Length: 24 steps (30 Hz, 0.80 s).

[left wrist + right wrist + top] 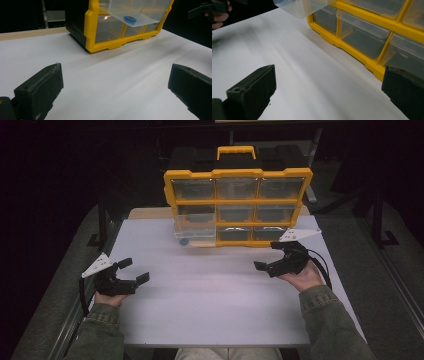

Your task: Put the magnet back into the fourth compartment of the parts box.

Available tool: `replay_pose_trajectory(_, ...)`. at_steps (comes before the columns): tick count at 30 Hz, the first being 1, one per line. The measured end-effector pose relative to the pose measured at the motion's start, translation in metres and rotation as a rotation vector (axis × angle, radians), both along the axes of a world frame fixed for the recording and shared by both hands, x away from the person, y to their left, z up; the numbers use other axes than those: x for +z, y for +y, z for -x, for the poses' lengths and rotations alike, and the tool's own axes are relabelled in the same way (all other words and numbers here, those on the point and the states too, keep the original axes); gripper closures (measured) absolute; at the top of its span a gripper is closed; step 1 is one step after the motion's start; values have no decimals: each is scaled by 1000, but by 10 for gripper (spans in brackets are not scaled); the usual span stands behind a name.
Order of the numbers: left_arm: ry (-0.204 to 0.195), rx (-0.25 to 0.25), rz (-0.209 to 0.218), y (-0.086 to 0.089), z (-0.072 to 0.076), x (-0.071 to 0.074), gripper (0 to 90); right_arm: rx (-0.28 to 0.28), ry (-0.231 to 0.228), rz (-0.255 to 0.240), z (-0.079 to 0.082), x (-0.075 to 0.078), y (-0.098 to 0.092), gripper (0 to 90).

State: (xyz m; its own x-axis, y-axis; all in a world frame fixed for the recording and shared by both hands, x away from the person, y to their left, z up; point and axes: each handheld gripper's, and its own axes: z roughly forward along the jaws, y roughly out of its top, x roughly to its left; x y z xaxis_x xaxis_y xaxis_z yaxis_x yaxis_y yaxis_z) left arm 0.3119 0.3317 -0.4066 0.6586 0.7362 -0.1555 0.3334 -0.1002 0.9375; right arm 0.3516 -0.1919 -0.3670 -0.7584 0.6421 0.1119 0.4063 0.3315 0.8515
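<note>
With the 2 grippers, left (134, 271) and right (266, 255), resting wide open and empty on the table (210, 295), the pulled-out drawer (195, 231) holding a blue cap (130, 19) juts from the organizer (238, 205) ahead of both, between them and within reach of either.

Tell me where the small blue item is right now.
The small blue item lies inside the clear drawer pulled partway out of the yellow organizer's left column, at the table's far side.
</note>
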Motion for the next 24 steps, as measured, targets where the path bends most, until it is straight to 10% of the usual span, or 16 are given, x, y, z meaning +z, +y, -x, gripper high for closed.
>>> replay_pose_trajectory(24, -4, 0, 1, 0, 0, 0, 0, -92, -17, -36, 30, -37, -30, 0)
